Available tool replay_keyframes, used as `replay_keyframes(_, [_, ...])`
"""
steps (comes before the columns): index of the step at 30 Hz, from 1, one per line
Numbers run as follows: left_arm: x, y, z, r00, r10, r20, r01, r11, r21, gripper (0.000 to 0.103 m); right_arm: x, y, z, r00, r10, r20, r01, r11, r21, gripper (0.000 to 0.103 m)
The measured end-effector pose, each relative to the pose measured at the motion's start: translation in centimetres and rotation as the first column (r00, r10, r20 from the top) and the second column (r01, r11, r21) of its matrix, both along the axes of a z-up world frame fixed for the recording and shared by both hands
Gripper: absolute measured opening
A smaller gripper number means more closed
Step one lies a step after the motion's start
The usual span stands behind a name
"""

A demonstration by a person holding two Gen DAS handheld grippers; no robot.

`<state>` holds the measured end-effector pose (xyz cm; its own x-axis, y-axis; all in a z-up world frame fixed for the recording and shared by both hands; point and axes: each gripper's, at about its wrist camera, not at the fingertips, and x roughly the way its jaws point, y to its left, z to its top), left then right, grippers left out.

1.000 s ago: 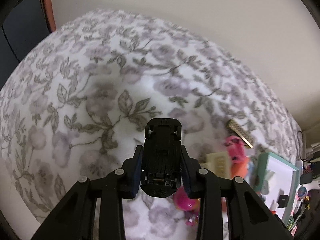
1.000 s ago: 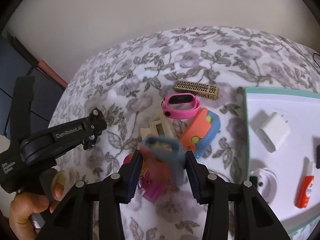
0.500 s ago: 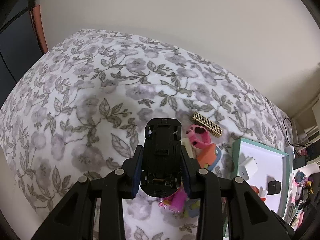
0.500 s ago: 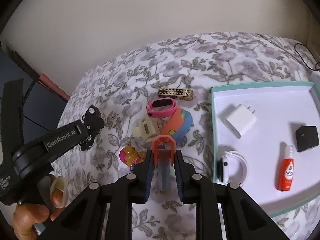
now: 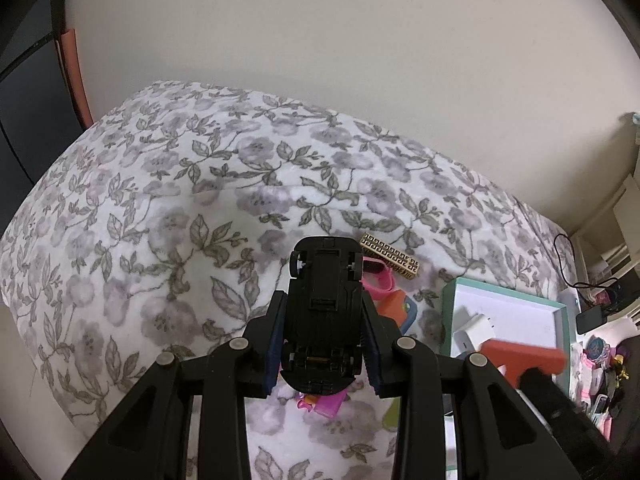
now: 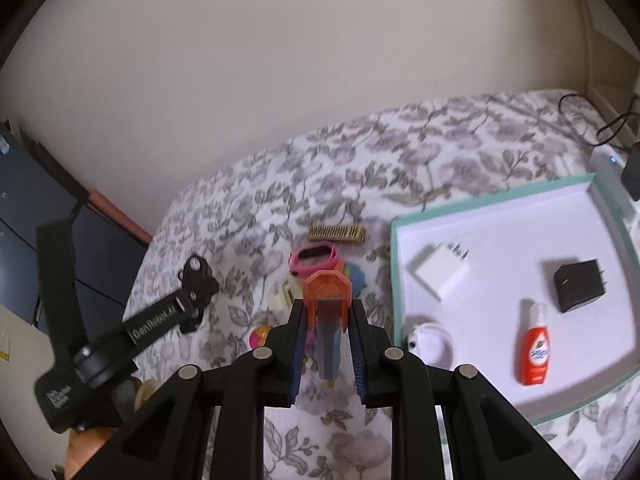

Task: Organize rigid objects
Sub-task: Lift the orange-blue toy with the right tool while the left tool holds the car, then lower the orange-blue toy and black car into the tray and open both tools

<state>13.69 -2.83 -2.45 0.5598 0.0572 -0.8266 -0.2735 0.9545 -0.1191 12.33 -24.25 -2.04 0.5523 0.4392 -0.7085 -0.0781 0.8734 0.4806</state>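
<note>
My left gripper [image 5: 323, 303] is shut on a black toy car [image 5: 322, 280], held underside up above the flowered bedspread [image 5: 168, 216]. The right gripper [image 6: 328, 311] is shut on an orange piece with a grey-blue stem [image 6: 327, 286], lifted above the pile of small items. That orange piece [image 5: 520, 356] also shows blurred at the right of the left wrist view. The teal-rimmed white tray [image 6: 492, 199] lies to the right and holds a white charger [image 6: 440, 274], a black cube [image 6: 579, 285], a red bottle [image 6: 535, 356] and a white round item [image 6: 430, 342].
On the bedspread lie a gold patterned bar [image 6: 337, 233], a pink band [image 6: 316, 261], a cream clip [image 6: 284, 294], an orange-and-blue item [image 6: 356, 276] and a pink-yellow toy [image 6: 258, 336]. A wall runs behind the bed. Cables and clutter sit at the far right [image 5: 600, 304].
Both grippers have risen and drawn back from the pile. The right jaws closed on the orange piece and lifted it. The black car stayed in the left grip.
</note>
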Motion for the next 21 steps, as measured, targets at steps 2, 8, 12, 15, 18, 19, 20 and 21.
replay_keyframes(2, [-0.1,-0.2,0.2,1.000,-0.004,0.008,0.004,1.000,0.000,0.036,-0.2,-0.7,1.0,0.999,-0.021,0.032,0.022,1.000,-0.014,0.022])
replay_keyframes(8, [-0.4,-2.2,1.1,0.998,-0.048,0.036,0.048,0.999,0.011,0.036,-1.1,-4.1,3.8,0.985,-0.117,0.128,0.129,0.987,-0.094,0.022])
replay_keyframes(12, [-0.4,-4.2,1.3,0.995,-0.094,0.040,0.093,0.995,0.030,0.036,-1.5,-6.9,4.5,0.970,-0.189,0.154,0.209,0.970,-0.125,0.022])
replay_keyframes(15, [-0.4,-5.9,1.3,0.991,-0.132,0.034,0.130,0.991,0.040,0.036,-1.7,-9.4,4.6,0.958,-0.243,0.152,0.261,0.959,-0.108,0.022])
replay_keyframes(18, [-0.3,-8.5,1.2,0.982,-0.187,0.024,0.186,0.981,0.047,0.036,-2.2,-11.3,4.5,0.944,-0.291,0.154,0.311,0.942,-0.129,0.022])
replay_keyframes(19, [-0.3,-9.2,1.2,0.979,-0.201,0.022,0.200,0.979,0.048,0.036,-2.3,-11.9,4.4,0.939,-0.307,0.156,0.329,0.933,-0.148,0.022])
replay_keyframes(20, [-0.3,-10.1,1.1,0.976,-0.218,0.018,0.217,0.975,0.050,0.036,-2.4,-12.4,4.3,0.934,-0.322,0.155,0.346,0.924,-0.165,0.022])
replay_keyframes(21, [-0.3,-11.2,0.9,0.970,-0.242,0.012,0.241,0.969,0.052,0.036,-2.5,-13.0,4.2,0.930,-0.334,0.153,0.358,0.916,-0.180,0.022])
